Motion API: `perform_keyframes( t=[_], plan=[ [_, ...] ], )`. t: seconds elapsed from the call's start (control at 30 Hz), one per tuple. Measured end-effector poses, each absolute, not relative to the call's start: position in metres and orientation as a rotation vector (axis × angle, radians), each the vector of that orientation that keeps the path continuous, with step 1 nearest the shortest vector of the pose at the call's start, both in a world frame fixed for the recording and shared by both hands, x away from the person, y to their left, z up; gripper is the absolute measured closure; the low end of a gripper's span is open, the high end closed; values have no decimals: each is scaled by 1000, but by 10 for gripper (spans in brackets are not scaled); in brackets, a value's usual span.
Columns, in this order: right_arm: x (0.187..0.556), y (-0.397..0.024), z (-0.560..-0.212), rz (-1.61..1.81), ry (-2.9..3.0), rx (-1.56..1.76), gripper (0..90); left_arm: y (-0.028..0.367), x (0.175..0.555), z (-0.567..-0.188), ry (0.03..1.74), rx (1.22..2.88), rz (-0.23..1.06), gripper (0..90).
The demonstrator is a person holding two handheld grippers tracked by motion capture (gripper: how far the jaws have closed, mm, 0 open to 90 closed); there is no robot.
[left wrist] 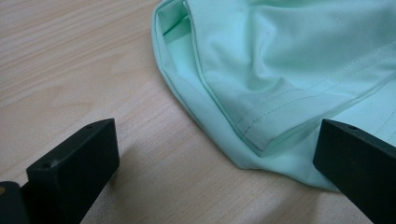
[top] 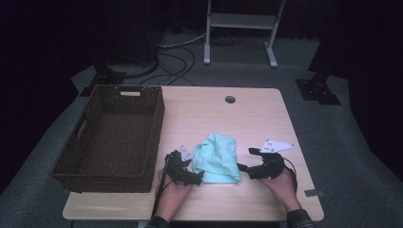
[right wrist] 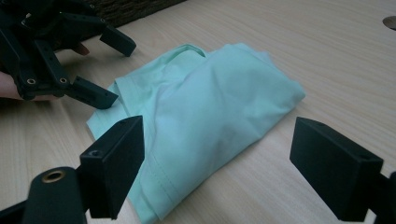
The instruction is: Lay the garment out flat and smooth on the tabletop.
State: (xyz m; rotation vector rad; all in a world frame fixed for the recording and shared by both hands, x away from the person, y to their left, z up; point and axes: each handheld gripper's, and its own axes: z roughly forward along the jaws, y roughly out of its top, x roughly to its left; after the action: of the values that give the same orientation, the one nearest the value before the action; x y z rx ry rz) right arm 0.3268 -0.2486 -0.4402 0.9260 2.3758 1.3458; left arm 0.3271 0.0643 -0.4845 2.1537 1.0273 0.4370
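Left gripper (top: pixel 196 172) low at the near left corner of the mint-green garment (top: pixel 217 157), jaws wide apart and clamped on nothing; in the left gripper view one jaw over bare wood, the other at the cloth's stitched hem (left wrist: pixel 275 126), contact with the fabric not clear enough to call. Right gripper (top: pixel 245 160) on the opposite flank, level with the garment's near right edge, jaws likewise apart and pointed in toward the cloth, nothing between the pads; seen in the right gripper view with one jaw over the near fold and the other over open tabletop. Garment bunched into a loose folded heap on the light wooden table (top: pixel 214 114), toward the near half and a little left of centre, lying flat between the two grippers. Rounded, seamed edge facing the left gripper; a thicker folded end (right wrist: pixel 285 88) pointing away toward the far right. Brown wicker basket (top: pixel 90 164) along the table's left side, its right wall near the left gripper but apart from the garment, a strip of wood between. Broad bare wood beyond the cloth up to the round cable hole (top: pixel 230 99) near the far edge, and open surface out to the right edge past the right hand (top: pixel 280 185).
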Motion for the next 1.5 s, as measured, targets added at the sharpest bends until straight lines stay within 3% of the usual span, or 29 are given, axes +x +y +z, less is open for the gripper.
perform_keyframes(
  t=[0.47, 1.23, 1.5],
  plan=[
    [331, -238, -437, 1370, 2405, 884, 264, 64, 327, -485, 1027, 2154, 437, 0],
    [337, -223, -435, 1394, 2439, 861, 529, 64, 327, -485, 1027, 2154, 437, 0],
    [341, -214, -433, 1400, 2447, 855, 548, 64, 327, -485, 1028, 2153, 437, 0]
  ],
)
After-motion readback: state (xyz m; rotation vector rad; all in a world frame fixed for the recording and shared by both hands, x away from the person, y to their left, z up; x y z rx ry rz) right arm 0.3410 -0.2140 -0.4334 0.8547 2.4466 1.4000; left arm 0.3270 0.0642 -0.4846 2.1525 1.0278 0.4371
